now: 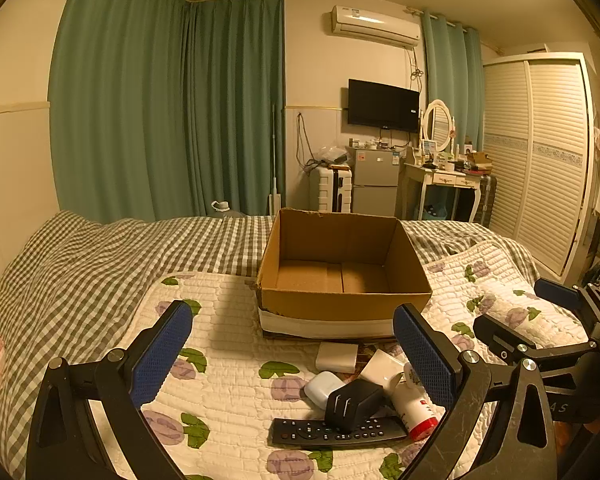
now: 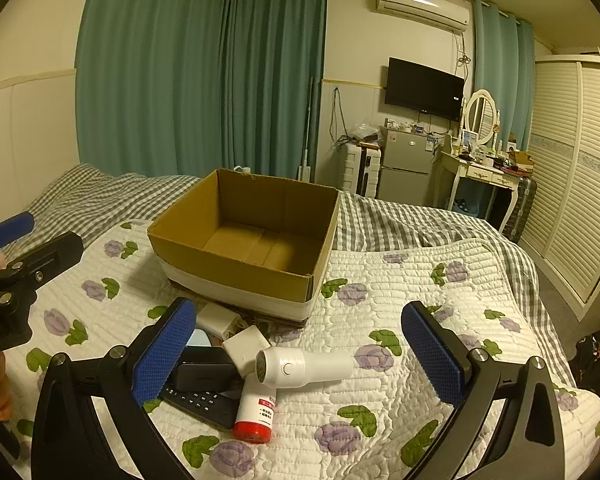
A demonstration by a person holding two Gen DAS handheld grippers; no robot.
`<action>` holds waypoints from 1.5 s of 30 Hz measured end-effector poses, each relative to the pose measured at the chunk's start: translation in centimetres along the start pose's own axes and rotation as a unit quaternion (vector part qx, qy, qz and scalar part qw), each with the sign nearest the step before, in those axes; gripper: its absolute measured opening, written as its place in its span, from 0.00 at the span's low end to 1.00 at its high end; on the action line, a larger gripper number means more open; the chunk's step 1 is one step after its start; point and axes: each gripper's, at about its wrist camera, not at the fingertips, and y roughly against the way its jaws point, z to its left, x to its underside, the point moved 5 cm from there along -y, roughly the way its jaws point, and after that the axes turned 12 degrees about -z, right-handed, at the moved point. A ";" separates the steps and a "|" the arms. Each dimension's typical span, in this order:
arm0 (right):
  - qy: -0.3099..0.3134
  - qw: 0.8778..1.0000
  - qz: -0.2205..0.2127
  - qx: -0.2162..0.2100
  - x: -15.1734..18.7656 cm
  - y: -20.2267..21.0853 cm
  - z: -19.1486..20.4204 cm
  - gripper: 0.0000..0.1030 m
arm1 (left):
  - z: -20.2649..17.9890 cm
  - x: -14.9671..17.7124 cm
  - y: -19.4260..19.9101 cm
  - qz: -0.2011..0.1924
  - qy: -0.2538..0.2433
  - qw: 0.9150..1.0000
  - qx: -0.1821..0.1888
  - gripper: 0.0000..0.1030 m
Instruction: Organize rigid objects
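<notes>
An open cardboard box (image 1: 342, 304) (image 2: 236, 276) stands empty on the quilt. In front of it lies a pile: a black remote (image 1: 336, 434) (image 2: 200, 402), a black charger (image 1: 354, 402) (image 2: 204, 374), a white earbud case (image 1: 322, 388), white adapters (image 1: 337, 357) (image 2: 244, 346), a white bottle with a red cap (image 1: 412, 408) (image 2: 256, 412), and a white handheld device (image 2: 306, 366). My left gripper (image 1: 292, 360) is open above the pile. My right gripper (image 2: 300, 356) is open over the white device. Both are empty.
The floral quilt (image 2: 380, 400) lies over a checked bedspread (image 1: 80, 264). The right gripper shows at the right edge of the left wrist view (image 1: 540, 320); the left one shows at the left of the right wrist view (image 2: 16, 264). Beyond the bed stand a wardrobe (image 1: 540, 160), dresser and fridge.
</notes>
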 end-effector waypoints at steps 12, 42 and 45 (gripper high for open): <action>0.002 1.000 0.003 -0.001 0.0 -0.1 0.2 1.00 | 0.0 0.0 0.0 0.000 -0.002 1.000 0.001 1.00; 0.028 0.990 0.132 -0.041 7.5 -5.6 -0.5 0.89 | -1.3 4.8 -3.6 0.067 -0.021 0.997 -0.036 0.97; 0.028 0.986 0.154 -0.059 8.5 -7.6 -0.2 0.86 | -1.3 5.9 -4.5 0.087 -0.022 0.995 -0.034 0.97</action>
